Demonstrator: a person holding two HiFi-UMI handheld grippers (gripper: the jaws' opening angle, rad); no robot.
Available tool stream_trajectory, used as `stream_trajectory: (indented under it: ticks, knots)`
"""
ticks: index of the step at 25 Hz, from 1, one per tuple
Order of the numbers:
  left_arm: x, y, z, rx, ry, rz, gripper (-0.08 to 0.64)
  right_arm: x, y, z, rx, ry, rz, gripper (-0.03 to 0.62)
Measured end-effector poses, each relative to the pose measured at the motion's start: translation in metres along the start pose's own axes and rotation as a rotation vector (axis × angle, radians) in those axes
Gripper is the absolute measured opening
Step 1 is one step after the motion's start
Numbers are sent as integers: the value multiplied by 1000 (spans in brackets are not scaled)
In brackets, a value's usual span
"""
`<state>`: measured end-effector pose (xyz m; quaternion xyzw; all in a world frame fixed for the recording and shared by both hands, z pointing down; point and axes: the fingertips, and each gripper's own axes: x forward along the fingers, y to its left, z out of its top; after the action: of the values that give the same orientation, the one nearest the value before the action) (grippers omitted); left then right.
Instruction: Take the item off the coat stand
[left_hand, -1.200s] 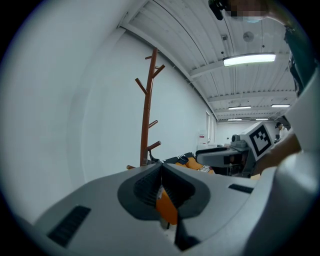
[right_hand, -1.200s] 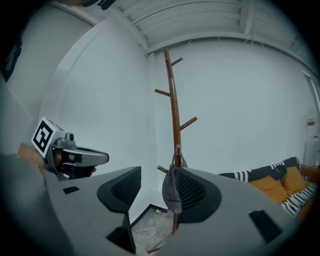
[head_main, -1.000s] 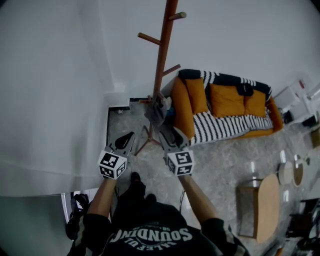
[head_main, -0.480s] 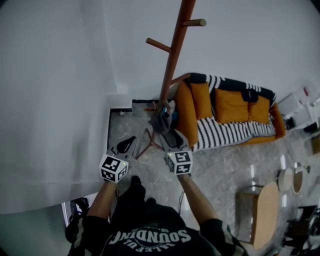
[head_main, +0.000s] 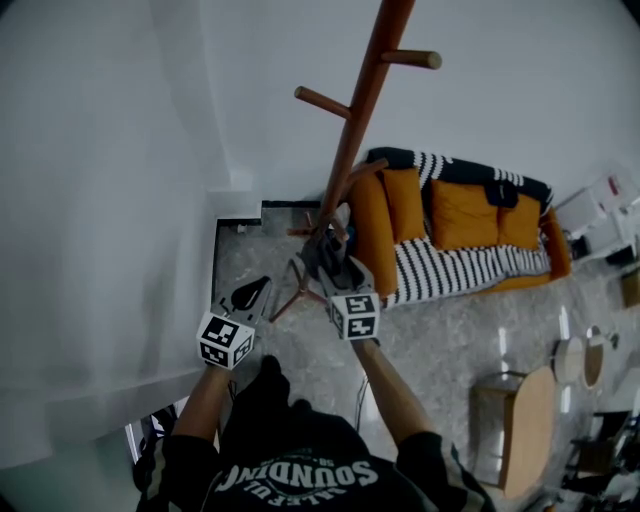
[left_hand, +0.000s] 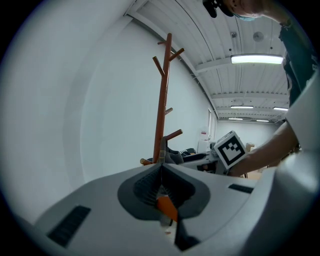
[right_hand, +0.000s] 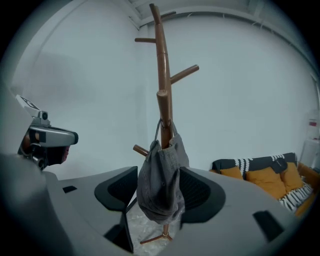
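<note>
The job is only just getting under way: the grey cap (right_hand: 160, 180) is hanging by its back strap from a low peg of the wooden coat stand (right_hand: 162, 80), and nothing is lifting it yet. The right gripper (head_main: 333, 264) is reaching in at the stand with its jaws standing wide apart. In the right gripper view the cap is hanging down between the two dark pads, filling most of the gap. Whether either pad is touching the cloth I cannot tell, though the right-hand pad is looking very close to it. So the grip is not yet being made. What is remaining, as I judge it, is closing on the cap, raising the strap clear of the peg's tip and drawing it away from the pole. The left gripper (head_main: 250, 292) is hanging lower and off to the left of the stand, well apart from the cap, with its jaws pressed together and nothing between them, taking no part.
</note>
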<state>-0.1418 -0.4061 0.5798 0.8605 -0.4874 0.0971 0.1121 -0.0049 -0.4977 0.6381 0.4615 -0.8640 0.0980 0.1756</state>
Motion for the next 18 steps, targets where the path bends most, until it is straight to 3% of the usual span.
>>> stream_trajectory:
  ticks: [11,15,18]
  knots:
    - [-5,29,-18,-23,6,20,2,44,2,-29,7,133,-12,240]
    - [-9,31,-15,-27,12,27,2,39,8,-19,-11,146,-9,67]
    - [-13,31,-17,-28,7,31,2,38,12,-18,-56,143,-10,23]
